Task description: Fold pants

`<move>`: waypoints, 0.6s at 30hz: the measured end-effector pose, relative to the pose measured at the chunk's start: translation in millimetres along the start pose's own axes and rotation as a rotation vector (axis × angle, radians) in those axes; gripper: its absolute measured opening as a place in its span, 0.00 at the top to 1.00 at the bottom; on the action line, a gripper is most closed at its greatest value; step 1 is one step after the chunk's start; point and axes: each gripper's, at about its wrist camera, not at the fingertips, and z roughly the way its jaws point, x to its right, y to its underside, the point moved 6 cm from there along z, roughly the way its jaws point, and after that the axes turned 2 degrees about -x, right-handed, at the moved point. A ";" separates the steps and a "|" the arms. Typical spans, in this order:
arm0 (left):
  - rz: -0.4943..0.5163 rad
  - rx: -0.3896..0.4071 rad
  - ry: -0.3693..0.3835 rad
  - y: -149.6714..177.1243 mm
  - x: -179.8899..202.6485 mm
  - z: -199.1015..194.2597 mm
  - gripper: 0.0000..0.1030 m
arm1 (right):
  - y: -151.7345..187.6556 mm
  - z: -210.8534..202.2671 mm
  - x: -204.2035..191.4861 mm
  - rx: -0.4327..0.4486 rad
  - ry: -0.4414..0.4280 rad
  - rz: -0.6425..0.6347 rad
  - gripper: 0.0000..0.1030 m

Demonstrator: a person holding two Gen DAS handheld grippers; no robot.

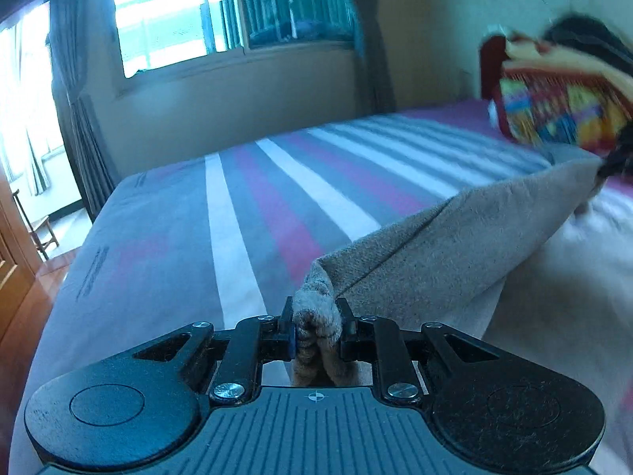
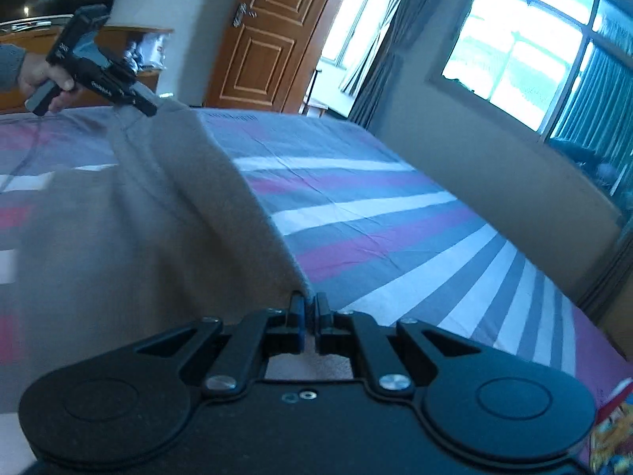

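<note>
Striped bed (image 1: 245,213), pants (image 1: 435,253) clamped btw both tongs (image 1: 316,326)

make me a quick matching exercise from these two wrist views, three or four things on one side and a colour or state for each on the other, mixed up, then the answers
Things:
1. left claw
2. pants
3. bed sheet
4. door

Colours or states:
A. brown wood with raised panels
B. striped grey, white and magenta
C. shut on a bunched wad of cloth
D. plain grey-beige, lifted and stretched between both claws

Pairs: 1-C, 2-D, 3-B, 4-A

The right claw pinches a thin edge of the same pants.
</note>
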 end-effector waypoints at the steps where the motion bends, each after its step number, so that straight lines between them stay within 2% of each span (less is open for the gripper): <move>1: 0.012 -0.013 -0.010 14.9 10.1 -7.3 0.82 | 6.9 -10.3 -12.2 -0.001 -0.005 0.019 0.96; 3: -0.013 -0.045 -0.032 45.2 26.0 -16.6 0.82 | 27.7 -19.0 -44.4 -0.019 -0.005 0.061 0.96; 5: -0.041 -0.059 -0.057 68.2 36.0 -22.3 0.82 | 51.8 -11.1 -72.1 -0.075 -0.016 0.128 0.96; 7: -0.117 -0.042 -0.074 78.5 36.4 -29.7 0.76 | 78.8 4.8 -89.9 -0.138 -0.015 0.197 0.92; 8: -0.137 -0.040 -0.082 80.5 36.3 -32.3 0.72 | 92.2 12.3 -96.5 -0.186 -0.011 0.229 0.84; 9: -0.154 -0.045 -0.092 84.3 37.6 -37.4 0.66 | 99.3 17.5 -99.2 -0.221 -0.001 0.248 0.83; 10: -0.174 -0.054 -0.101 89.5 37.7 -47.3 0.56 | 101.0 12.9 -99.8 -0.210 0.023 0.270 0.81; 11: -0.185 -0.062 -0.111 97.8 37.7 -57.2 0.50 | 100.2 2.2 -97.4 -0.183 0.040 0.306 0.75; 12: -0.204 -0.074 -0.129 105.0 34.6 -64.0 0.39 | 97.3 -8.7 -93.5 -0.159 0.045 0.359 0.64; 13: -0.237 -0.085 -0.140 113.0 30.9 -73.4 0.34 | 96.3 -19.9 -86.4 -0.141 0.050 0.421 0.59; 15: -0.360 -0.088 -0.139 129.3 23.5 -93.5 0.34 | 94.6 -37.8 -71.9 -0.106 0.068 0.532 0.45; 18: -0.651 -0.025 -0.063 143.8 17.4 -113.0 0.34 | 97.4 -38.7 -51.6 -0.123 0.089 0.744 0.44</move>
